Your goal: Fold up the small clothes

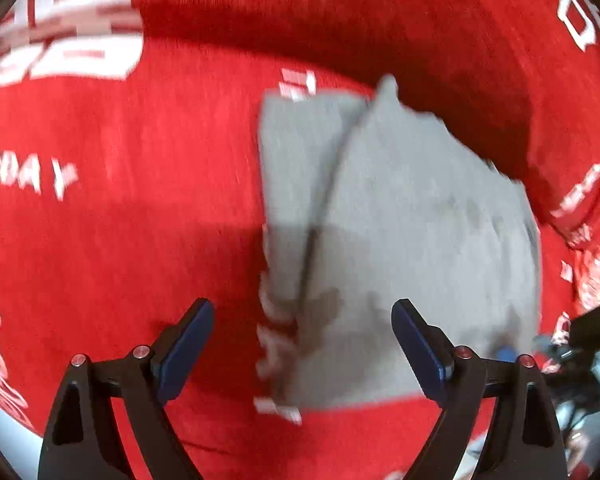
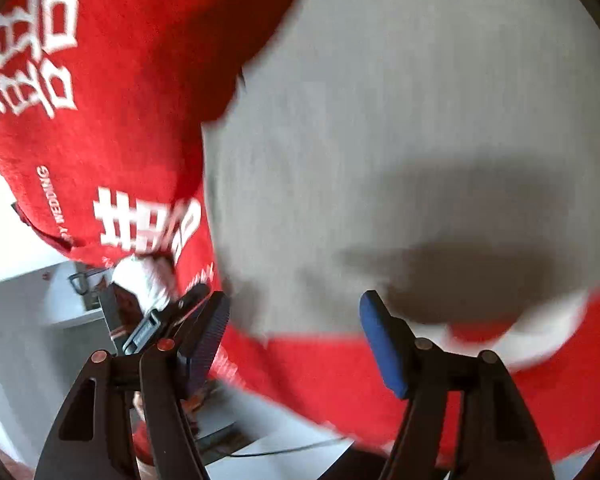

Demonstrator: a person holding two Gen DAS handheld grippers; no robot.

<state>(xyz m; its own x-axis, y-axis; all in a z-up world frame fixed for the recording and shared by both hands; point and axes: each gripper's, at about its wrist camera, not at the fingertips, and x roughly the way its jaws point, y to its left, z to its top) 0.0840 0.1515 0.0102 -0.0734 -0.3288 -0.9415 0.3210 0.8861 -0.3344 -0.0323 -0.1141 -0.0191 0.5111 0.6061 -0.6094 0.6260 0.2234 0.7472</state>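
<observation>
left wrist: left gripper (image 1: 302, 344) spread wide, empty; grey cloth (image 1: 400, 240) flat on red blanket (image 1: 120, 240), toward 12 to 1 o'clock. right wrist: right gripper (image 2: 294, 340) wide, empty; cloth (image 2: 400, 140) just ahead, 12 o'clock.

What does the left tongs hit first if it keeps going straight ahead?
Most likely the grey garment: its near edge lies straight ahead of the open left tongs, spread on the red cloth. The picture is blurred and depth is unclear, so the left finger may meet the red cloth first.
</observation>
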